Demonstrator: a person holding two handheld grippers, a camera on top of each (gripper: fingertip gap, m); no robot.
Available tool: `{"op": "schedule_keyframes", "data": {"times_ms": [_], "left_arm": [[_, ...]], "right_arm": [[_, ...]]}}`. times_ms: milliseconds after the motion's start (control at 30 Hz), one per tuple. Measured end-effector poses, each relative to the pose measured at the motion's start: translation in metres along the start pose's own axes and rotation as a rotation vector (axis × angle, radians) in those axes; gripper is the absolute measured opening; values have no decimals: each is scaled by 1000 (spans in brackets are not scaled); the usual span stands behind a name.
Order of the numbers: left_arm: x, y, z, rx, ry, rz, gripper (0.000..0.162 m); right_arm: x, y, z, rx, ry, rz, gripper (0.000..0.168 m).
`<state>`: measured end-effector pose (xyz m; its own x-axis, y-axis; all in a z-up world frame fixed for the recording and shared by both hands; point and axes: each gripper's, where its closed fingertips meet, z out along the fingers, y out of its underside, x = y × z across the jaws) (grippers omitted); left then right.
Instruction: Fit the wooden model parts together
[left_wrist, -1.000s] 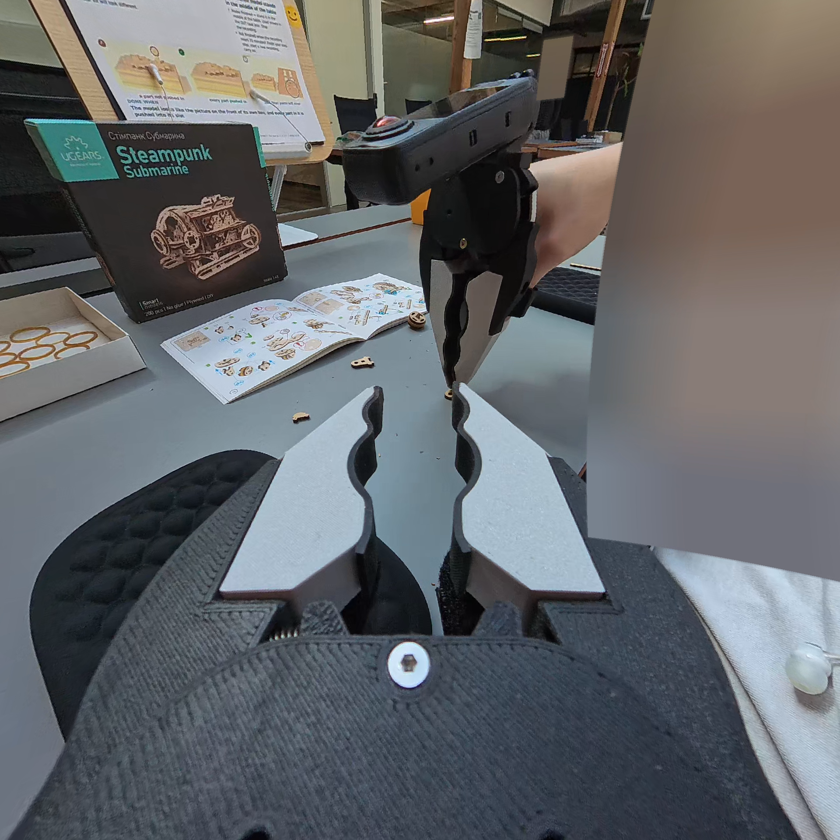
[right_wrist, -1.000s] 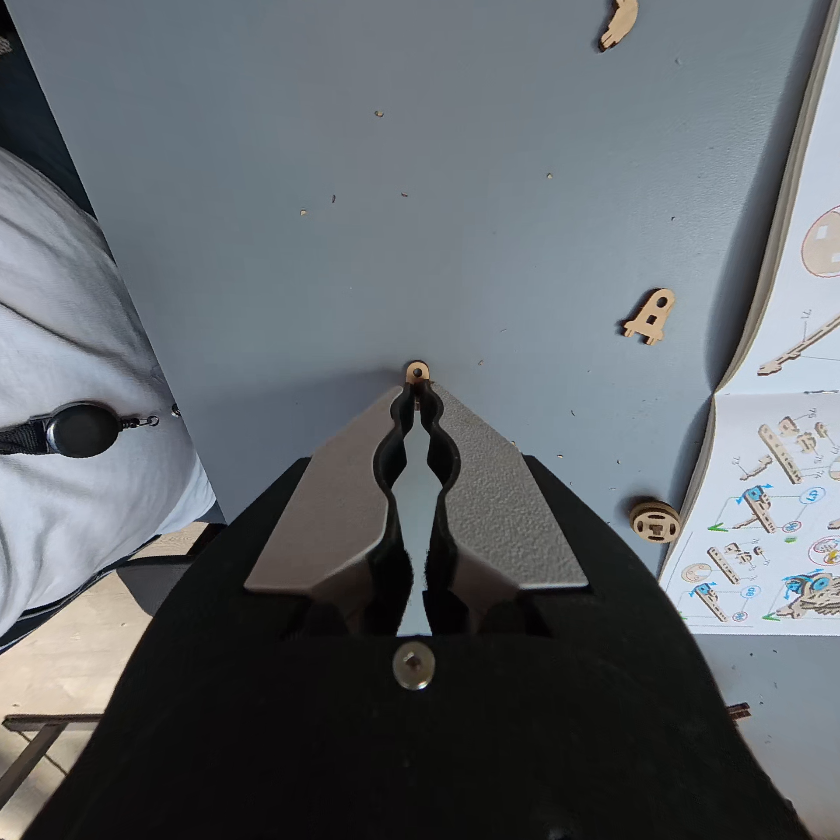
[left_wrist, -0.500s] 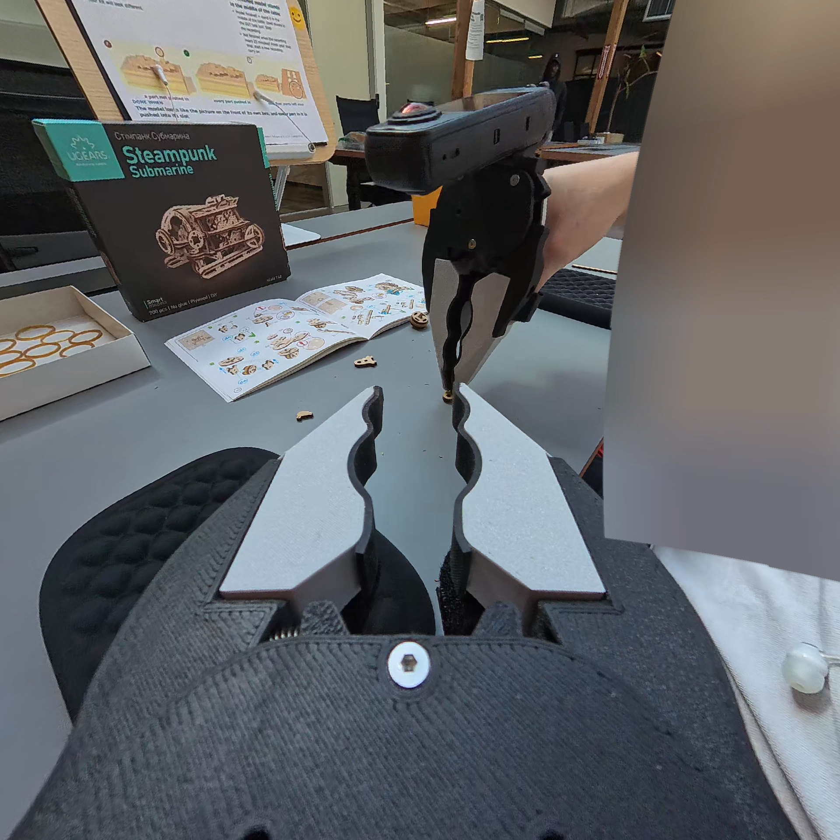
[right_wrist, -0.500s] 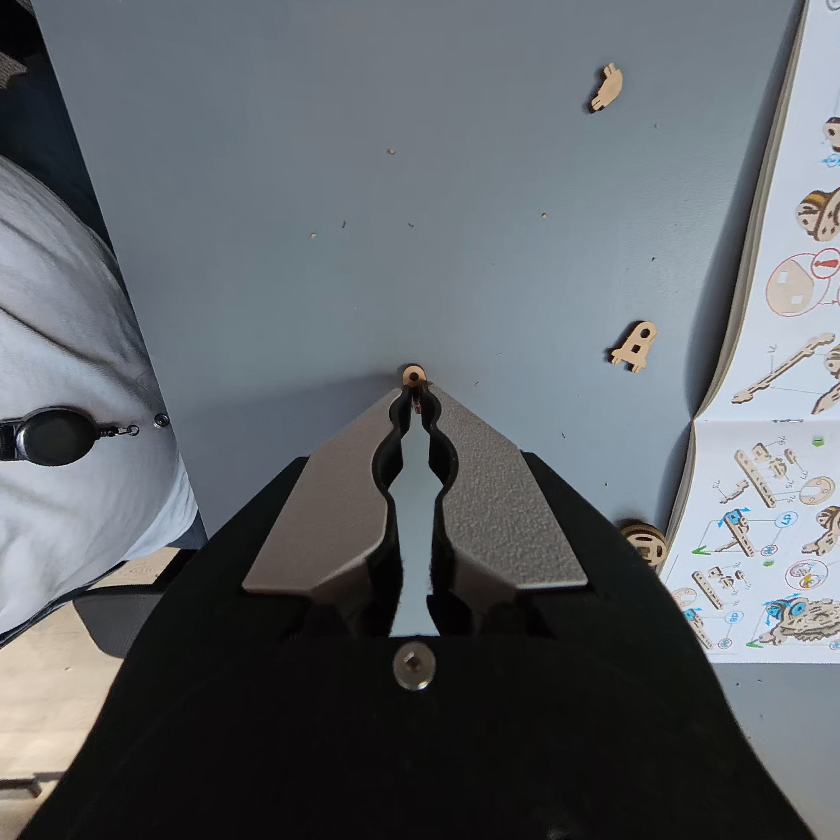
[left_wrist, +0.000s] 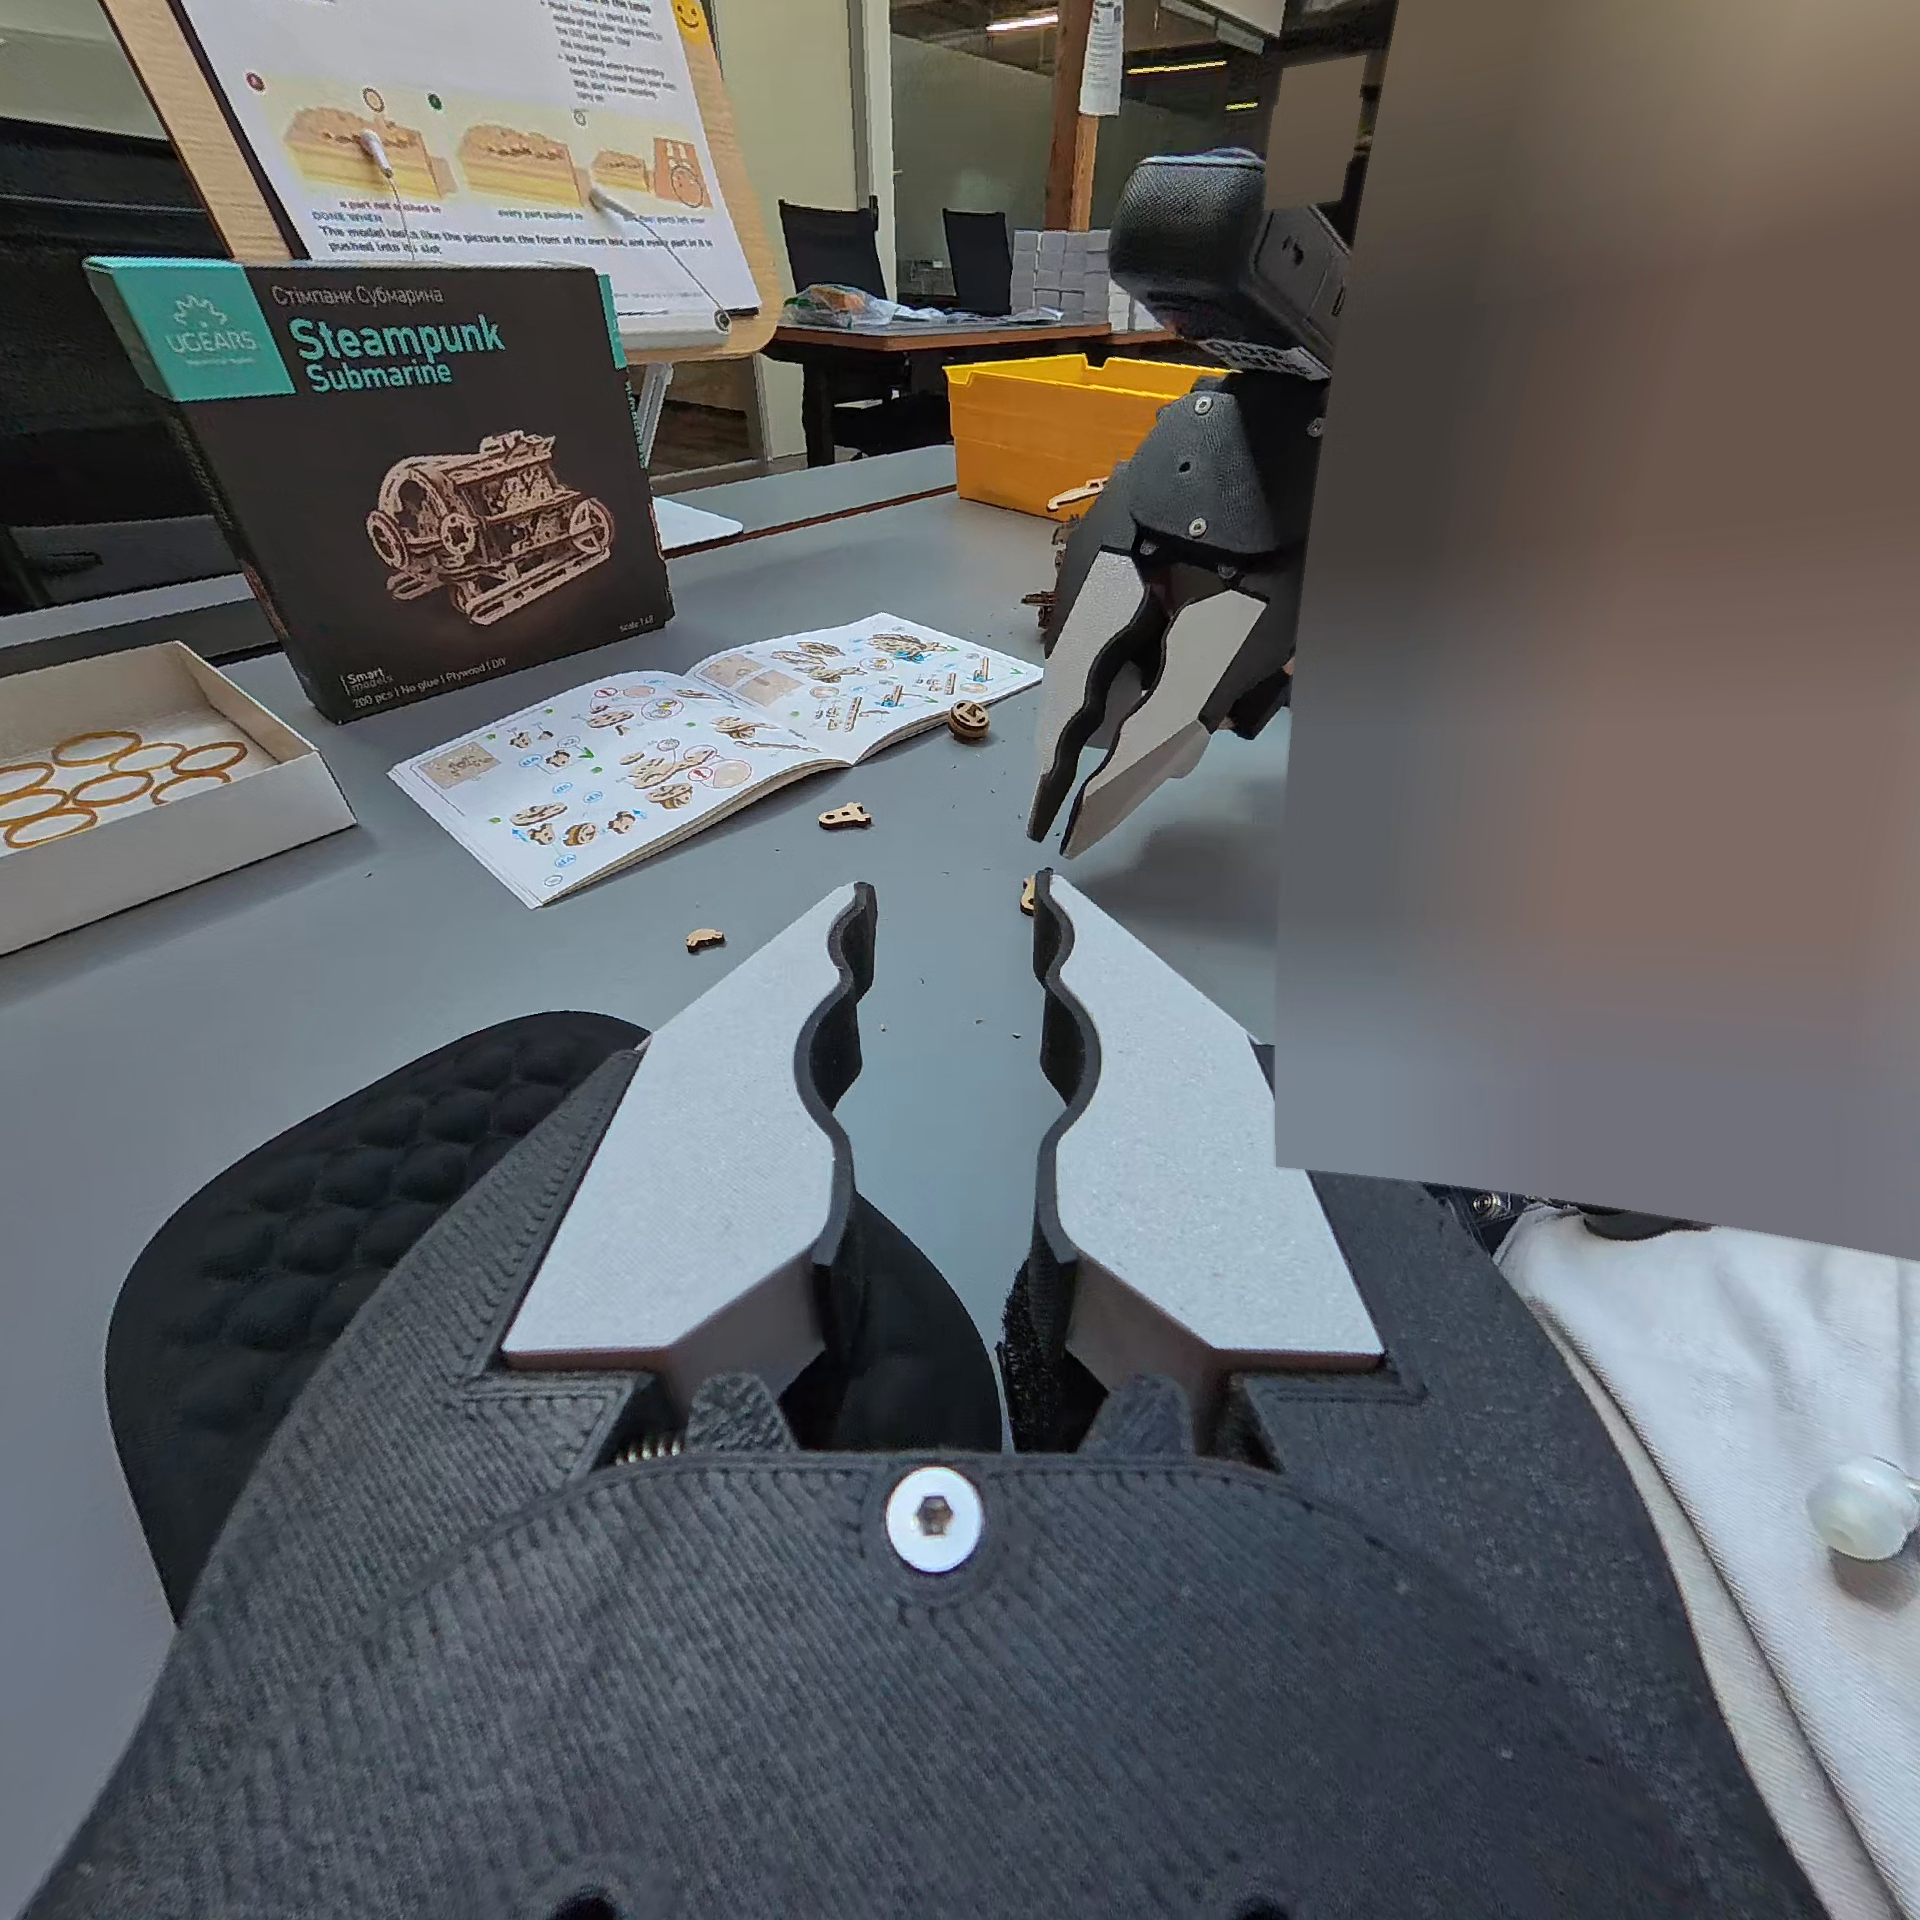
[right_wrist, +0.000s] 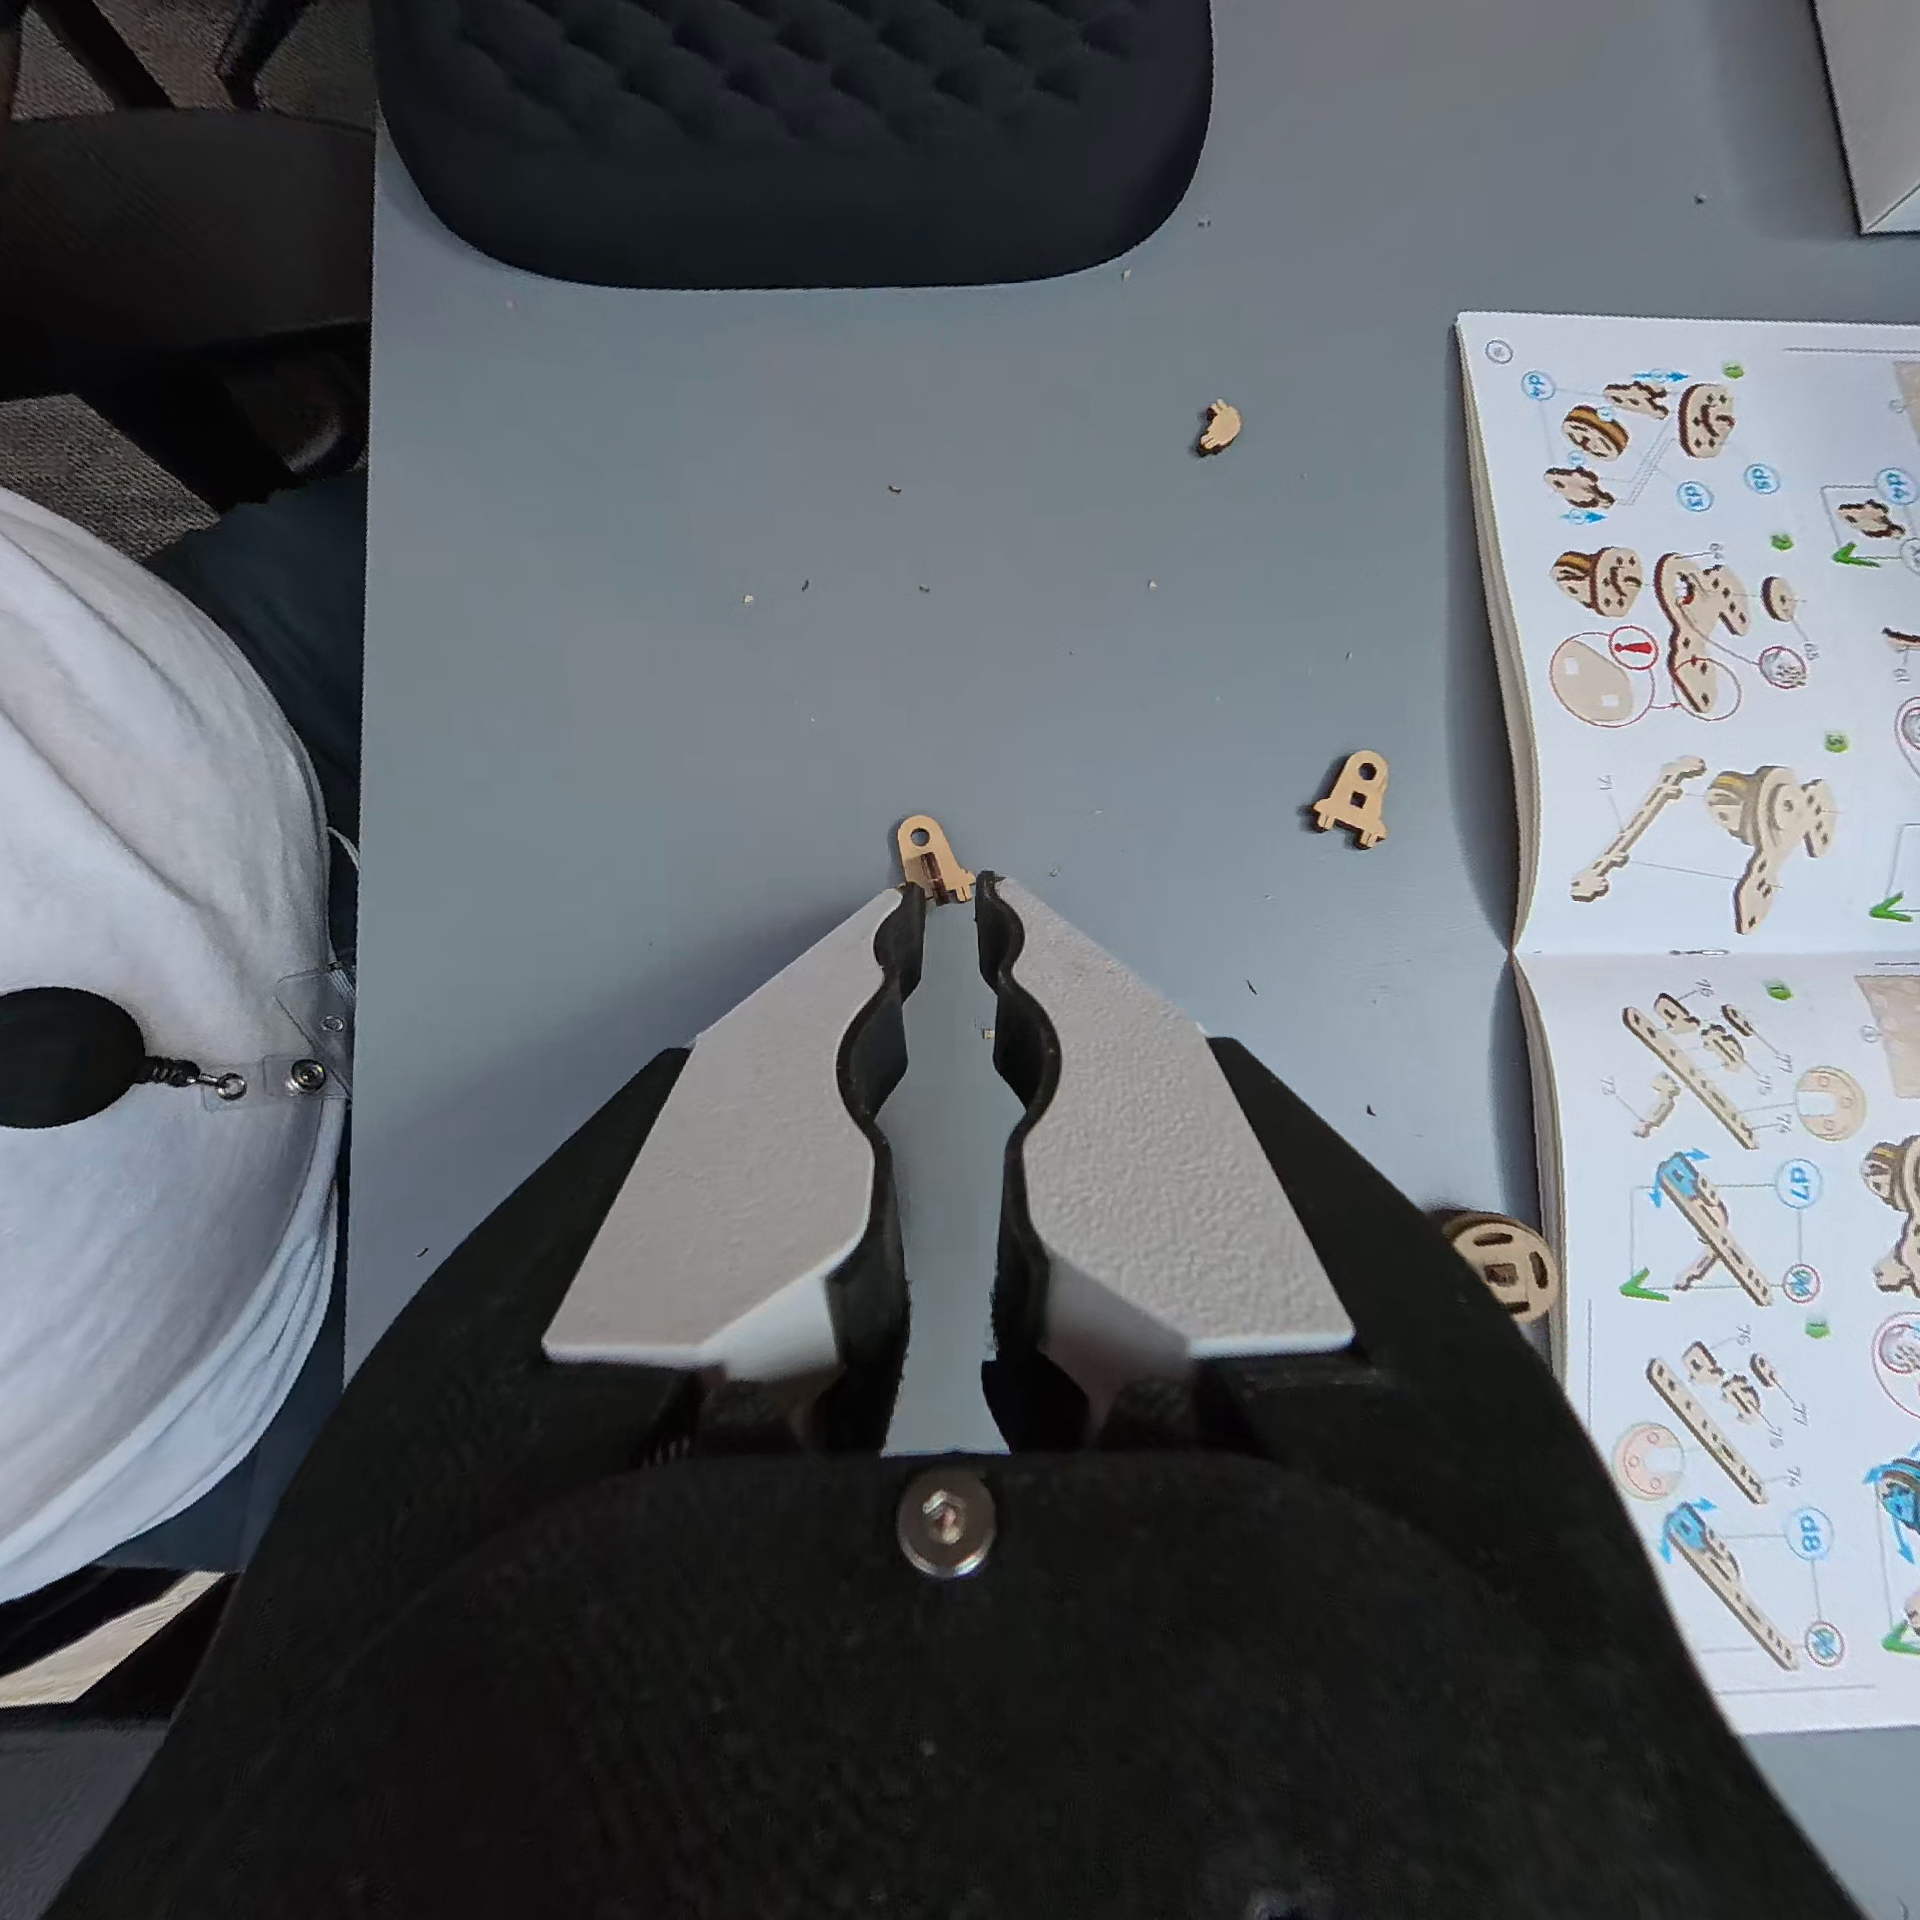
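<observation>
A small tan wooden part with a hole (right_wrist: 928, 858) lies flat on the grey table (right_wrist: 623, 675), just beyond my right gripper's tips. My right gripper (right_wrist: 951, 889) is slightly open and holds nothing. In the left wrist view it (left_wrist: 1055, 833) hangs just above the table, tips down, over the same part (left_wrist: 1027, 894). My left gripper (left_wrist: 953, 891) is open and empty, low over the table, its right fingertip beside that part. More loose wooden parts lie near: a rocket-shaped one (right_wrist: 1351, 800), a small curved one (right_wrist: 1218, 428) and a round wheel (right_wrist: 1501, 1262).
An open instruction booklet (left_wrist: 707, 738) lies beyond the parts. Behind it stand a dark kit box (left_wrist: 416, 468) and an instruction board. A white tray with wooden rings (left_wrist: 156, 790) sits left, a yellow bin (left_wrist: 1049, 426) far back. A black padded rest (left_wrist: 312, 1195) lies under my left gripper. Spacing between my two grippers at the tips: around 15 cm. It is some 12 cm from my right tips to the round wheel (right_wrist: 1501, 1262).
My right gripper was shut on the small holed part; it has opened, let the part go onto the table, and lifted and tilted back. My left gripper stays open in place.
</observation>
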<state>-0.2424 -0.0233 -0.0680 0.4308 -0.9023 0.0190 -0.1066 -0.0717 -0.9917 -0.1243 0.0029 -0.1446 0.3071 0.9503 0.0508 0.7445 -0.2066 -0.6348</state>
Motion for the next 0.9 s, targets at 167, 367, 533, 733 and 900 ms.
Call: {"op": "schedule_keyframes", "data": {"times_ms": [167,367,533,733,900], "left_arm": [[-2,1,-1,0,-9,-10,29],[-8,4,-1,-5,-23,-18,29],[-13,3,-3,-5,-35,-21,29],[-19,6,-6,-21,-60,-24,29],[-27,8,-10,-24,-78,-32,29]], "right_arm": [[0,3,8,1,-37,27,9],[0,-14,19,37,-112,57,3],[15,-43,40,53,-141,37,3],[13,-64,65,-5,-171,-64,3],[24,-69,56,29,-166,-49,14]]}}
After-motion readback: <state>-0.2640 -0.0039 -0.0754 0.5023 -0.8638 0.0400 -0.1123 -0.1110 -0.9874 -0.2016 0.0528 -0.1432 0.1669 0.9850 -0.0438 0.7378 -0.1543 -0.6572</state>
